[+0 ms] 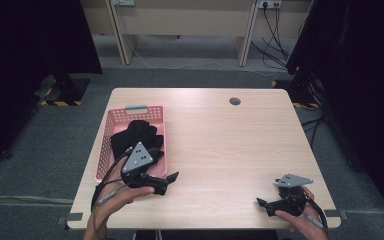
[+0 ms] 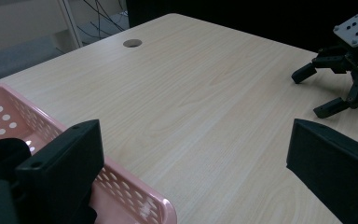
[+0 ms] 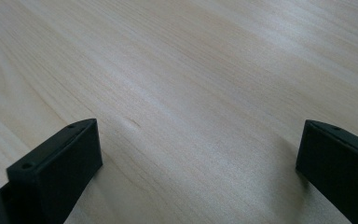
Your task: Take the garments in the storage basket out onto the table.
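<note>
A pink perforated basket [image 1: 106, 142] stands at the table's left side and holds a heap of black cloth [image 1: 136, 134]. My left gripper [image 1: 169, 181] hovers just off the basket's near right corner, jaws pointing right, open and empty. In the left gripper view the left gripper [image 2: 196, 140] has the basket's rim [image 2: 137, 189] and the black cloth [image 2: 2, 151] beside its left jaw. My right gripper [image 1: 264, 206] sits low at the table's front right corner, pointing left, open with nothing in it. It shows across the table as the right gripper [image 2: 313, 92]. The right gripper [image 3: 198, 135] spans bare wood.
The light wooden table [image 1: 220, 145] has a round cable hole [image 1: 235, 101] near its far edge. Grey carpet surrounds it, with black curtains on both sides and a wooden bench and cables behind.
</note>
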`<move>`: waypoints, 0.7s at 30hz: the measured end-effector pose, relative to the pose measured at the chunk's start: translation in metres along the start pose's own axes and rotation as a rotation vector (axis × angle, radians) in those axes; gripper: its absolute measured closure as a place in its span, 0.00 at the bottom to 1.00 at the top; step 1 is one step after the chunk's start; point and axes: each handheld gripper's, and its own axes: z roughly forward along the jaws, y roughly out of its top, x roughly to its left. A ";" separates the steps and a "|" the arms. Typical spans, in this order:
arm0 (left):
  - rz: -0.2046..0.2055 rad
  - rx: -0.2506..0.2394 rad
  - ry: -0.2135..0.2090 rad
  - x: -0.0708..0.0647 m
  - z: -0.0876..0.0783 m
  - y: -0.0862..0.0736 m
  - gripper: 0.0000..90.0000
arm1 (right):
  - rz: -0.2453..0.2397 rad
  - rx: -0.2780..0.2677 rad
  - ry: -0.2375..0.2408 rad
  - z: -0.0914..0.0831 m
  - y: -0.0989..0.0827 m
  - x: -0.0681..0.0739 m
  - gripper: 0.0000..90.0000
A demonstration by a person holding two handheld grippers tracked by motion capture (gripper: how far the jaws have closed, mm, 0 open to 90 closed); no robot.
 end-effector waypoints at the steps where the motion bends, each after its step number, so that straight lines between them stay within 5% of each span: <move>1: 0.000 0.001 0.004 0.001 0.000 0.000 0.04 | 0.000 0.000 0.000 0.000 0.000 0.000 0.00; 21: -0.044 -0.017 0.078 0.021 -0.018 -0.004 0.04 | 0.000 0.000 0.000 0.000 0.000 0.000 0.00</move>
